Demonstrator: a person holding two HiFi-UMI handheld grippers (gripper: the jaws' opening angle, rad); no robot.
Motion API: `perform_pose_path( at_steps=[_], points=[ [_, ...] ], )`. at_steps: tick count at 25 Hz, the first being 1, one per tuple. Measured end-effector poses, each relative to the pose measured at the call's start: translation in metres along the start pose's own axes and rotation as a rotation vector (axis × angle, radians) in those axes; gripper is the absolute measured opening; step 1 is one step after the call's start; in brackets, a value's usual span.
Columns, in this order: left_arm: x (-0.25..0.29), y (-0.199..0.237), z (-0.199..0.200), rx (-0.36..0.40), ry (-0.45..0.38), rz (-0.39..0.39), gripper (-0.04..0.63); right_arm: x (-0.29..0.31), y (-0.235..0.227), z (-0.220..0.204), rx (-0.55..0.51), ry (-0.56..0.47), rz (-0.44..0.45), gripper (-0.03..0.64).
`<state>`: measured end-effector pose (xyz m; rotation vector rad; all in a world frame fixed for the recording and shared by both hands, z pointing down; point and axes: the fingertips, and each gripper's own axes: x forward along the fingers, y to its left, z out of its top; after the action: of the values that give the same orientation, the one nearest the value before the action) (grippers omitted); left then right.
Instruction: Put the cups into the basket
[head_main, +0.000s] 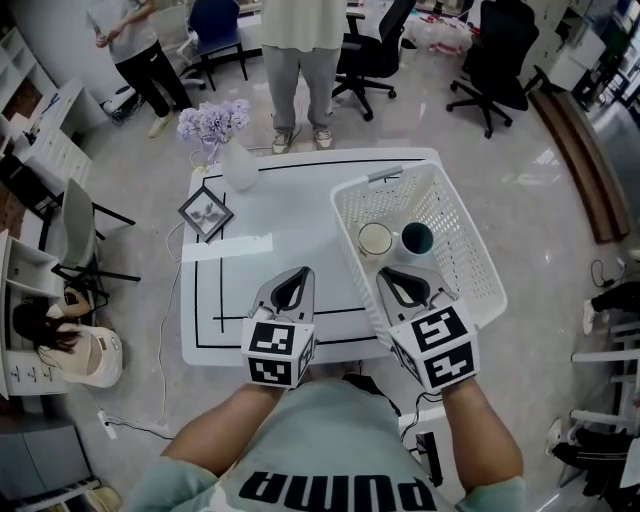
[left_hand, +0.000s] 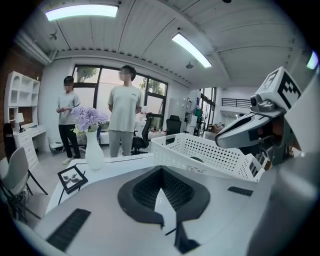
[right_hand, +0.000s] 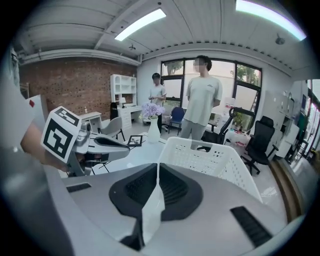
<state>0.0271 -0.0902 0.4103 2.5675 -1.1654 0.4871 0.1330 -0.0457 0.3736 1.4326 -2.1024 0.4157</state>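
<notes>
A white perforated basket (head_main: 470, 250) stands on the right part of the white table (head_main: 240, 290). Two cups stand upright inside it: a cream one (head_main: 375, 239) and a dark teal one (head_main: 417, 238). My left gripper (head_main: 299, 271) hovers over the table's front, to the left of the basket, its jaws shut and empty. My right gripper (head_main: 386, 272) hangs over the basket's near end, just short of the cups, also shut on nothing. The basket (left_hand: 200, 152) shows in the left gripper view, and the basket (right_hand: 210, 160) also in the right gripper view; the cups are hardly visible there.
A white vase of purple flowers (head_main: 232, 160) and a small framed picture (head_main: 205, 212) stand at the table's far left. One person (head_main: 300, 60) stands just beyond the table, another (head_main: 140, 50) further left. Office chairs (head_main: 375, 50) are behind, a grey chair (head_main: 75, 230) at left.
</notes>
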Motion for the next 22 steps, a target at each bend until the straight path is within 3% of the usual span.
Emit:
perform_pose_path(
  at_steps=[5,22],
  points=[
    [-0.014,0.001,0.008,0.001,-0.025,-0.012,0.006,0.002,0.009,0.010,0.027,-0.049,-0.090,0.018],
    [-0.087,0.018,-0.003,-0.018,-0.075,-0.063,0.006,-0.009,0.066,0.011,0.168,-0.224,-0.212,0.017]
  ],
)
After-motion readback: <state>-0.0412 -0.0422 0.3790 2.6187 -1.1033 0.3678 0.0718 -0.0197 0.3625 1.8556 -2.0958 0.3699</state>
